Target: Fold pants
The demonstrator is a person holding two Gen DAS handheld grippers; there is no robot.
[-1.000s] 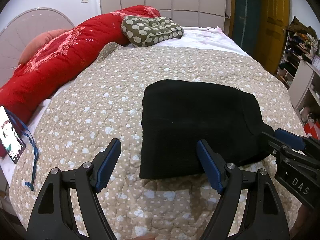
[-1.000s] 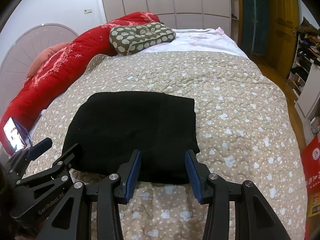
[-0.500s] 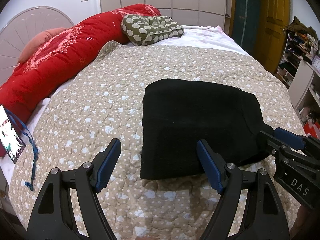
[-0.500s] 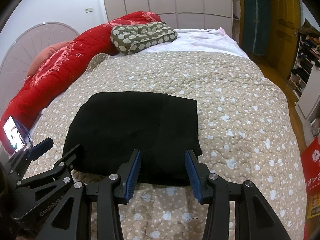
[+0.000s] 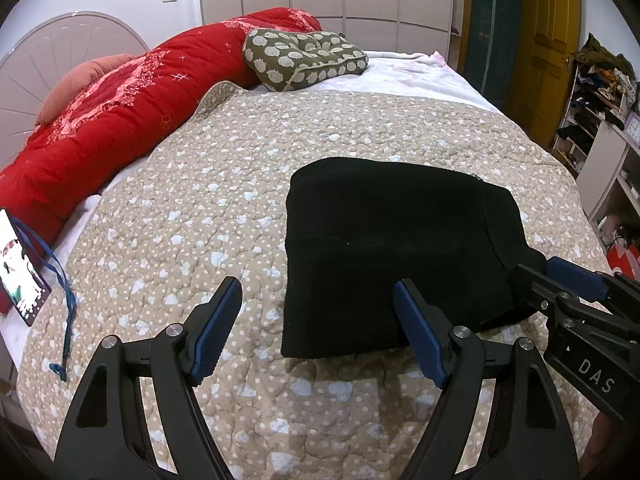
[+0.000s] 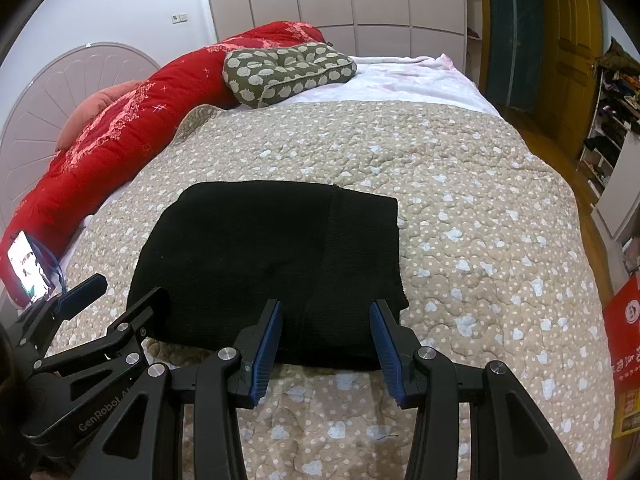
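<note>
Black pants (image 5: 400,248) lay folded into a compact block on my quilt (image 5: 224,208), long axis running across me, just ahead of both tongs. My left gripper (image 5: 318,326) stood spread wide, empty, at the near-left corner; my right gripper (image 6: 326,344) hung half-spread, empty, nearer the hem. Cushion (image 6: 288,70) and phone (image 5: 20,260) sat well apart.
</note>
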